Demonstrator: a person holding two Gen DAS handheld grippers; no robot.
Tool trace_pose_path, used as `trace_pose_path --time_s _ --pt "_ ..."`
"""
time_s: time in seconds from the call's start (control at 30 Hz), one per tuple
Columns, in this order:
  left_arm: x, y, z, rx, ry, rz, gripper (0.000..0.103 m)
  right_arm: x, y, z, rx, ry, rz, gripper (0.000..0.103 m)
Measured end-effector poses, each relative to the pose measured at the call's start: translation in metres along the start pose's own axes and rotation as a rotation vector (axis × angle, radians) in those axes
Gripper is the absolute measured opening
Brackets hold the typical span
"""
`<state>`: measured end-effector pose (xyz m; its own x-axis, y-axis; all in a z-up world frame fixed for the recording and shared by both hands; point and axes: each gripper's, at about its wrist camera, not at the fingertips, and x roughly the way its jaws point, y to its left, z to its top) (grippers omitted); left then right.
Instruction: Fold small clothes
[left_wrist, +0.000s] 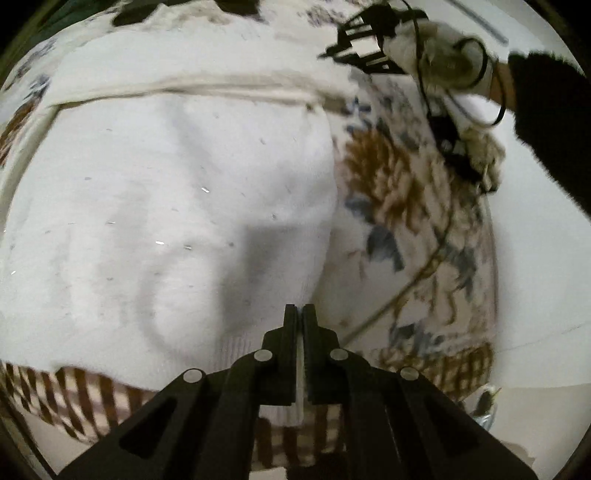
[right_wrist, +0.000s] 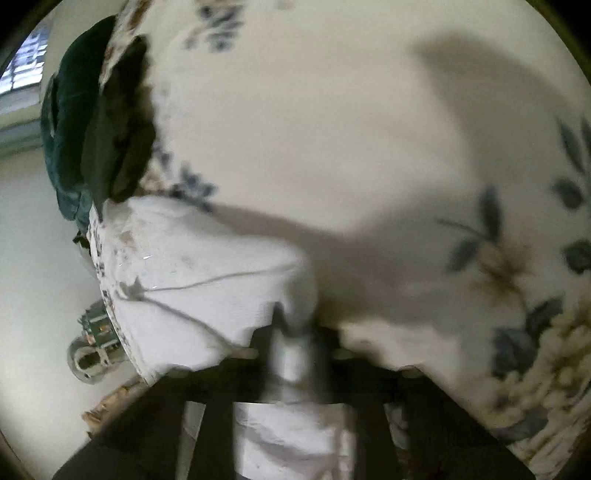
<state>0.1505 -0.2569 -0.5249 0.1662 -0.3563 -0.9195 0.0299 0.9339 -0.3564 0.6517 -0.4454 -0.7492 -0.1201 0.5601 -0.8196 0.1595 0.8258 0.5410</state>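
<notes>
**Supervisor:** Report task status.

**Operator:** I read it as an early fold step. The white knit garment (left_wrist: 177, 206) lies spread on the floral cloth (left_wrist: 399, 192) that covers the supporting surface; I cannot tell whether a tabletop or a bed lies beneath it. A band of its fabric crosses the far side, possibly a layer already turned over, though blur prevents confirmation.

**Supervisor:** State of the left hand-held gripper?

**Operator:** The left hand-held gripper (left_wrist: 299, 314) has its jaws pressed together on the garment's ribbed hem at the near edge of the cloth. A thin strip of white fabric shows between the fingers.

**Supervisor:** And the right?

**Operator:** The right hand-held gripper (right_wrist: 295, 332) is pinched narrow on another white edge of the garment (right_wrist: 207, 266); fabric bunches over and below the fingers. The view is blurred, so I cannot name which corner it holds. In the left wrist view it sits at the far right of the garment.

**Supervisor:** Remaining work?

**Operator:** In my judgement, most of it: carry both held edges across, lay them down, flatten, then repeat. A dark green cloth (right_wrist: 70, 147) lies at the far edge, unfolded.
</notes>
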Motion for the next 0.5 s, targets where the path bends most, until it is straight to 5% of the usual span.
trace_pose_path --time_s 0.23,0.5 --pt "-0.065 0.052 0.004 -0.168 -0.127 -0.067 0.001 -0.032 0.098 -0.010 -0.154 0.005 -0.150 0.008" --pt "-0.137 0.176 0.002 -0.447 -0.255 -0.118 0.001 -0.006 0.273 -0.015 -0.324 0.000 -0.244 0.008"
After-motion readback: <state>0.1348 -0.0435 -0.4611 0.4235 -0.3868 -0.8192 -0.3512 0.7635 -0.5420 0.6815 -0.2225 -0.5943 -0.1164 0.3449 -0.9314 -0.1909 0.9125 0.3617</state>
